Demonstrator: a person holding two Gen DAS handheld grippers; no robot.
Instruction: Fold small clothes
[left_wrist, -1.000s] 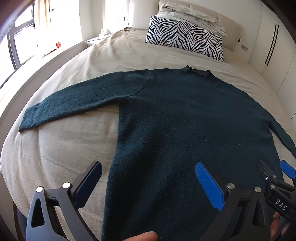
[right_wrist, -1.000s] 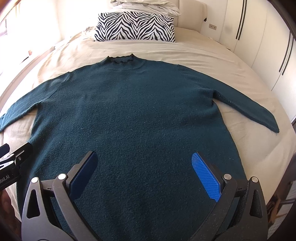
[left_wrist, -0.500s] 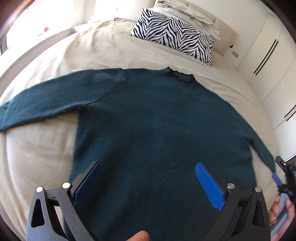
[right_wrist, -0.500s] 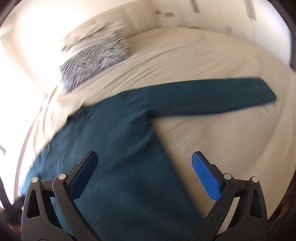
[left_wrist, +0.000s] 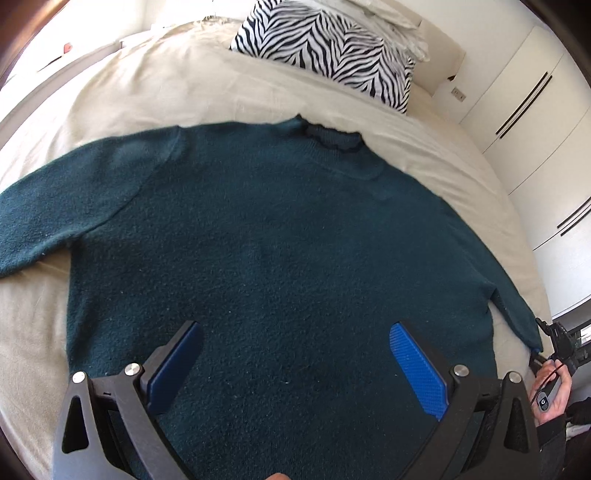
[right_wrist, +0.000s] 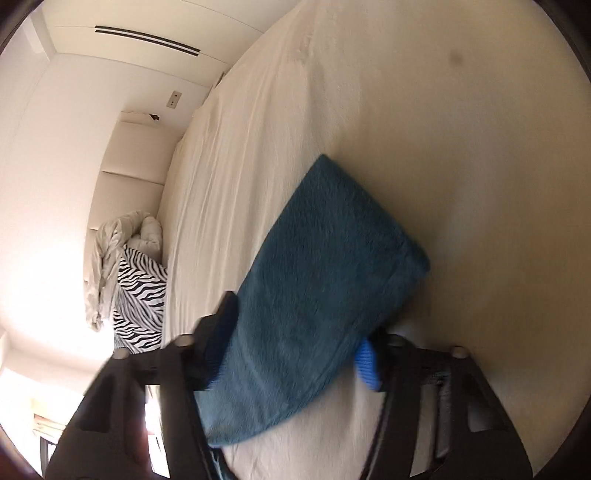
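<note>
Two tongs: both in view, a person's hand (left_wrist: 552, 391) working the right one
Sweater (left_wrist: 280, 258): dark teal, lying flat on the beige bed (left_wrist: 166, 85), collar toward the zebra pillow (left_wrist: 325, 48)
Left tongs (left_wrist: 295, 369): hanging over the sweater's lower body, jaws spread wide, nothing pinched
Right tongs (right_wrist: 295, 354): jaws have just been closing, now clamped on the sleeve (right_wrist: 325, 280) near its cuff, at the bed's right edge
Background: white wardrobe doors (left_wrist: 535, 110) past the bed

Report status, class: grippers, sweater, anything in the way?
Left gripper open above sweater. Right gripper just closed on sleeve cuff. Zebra pillow well clear.
</note>
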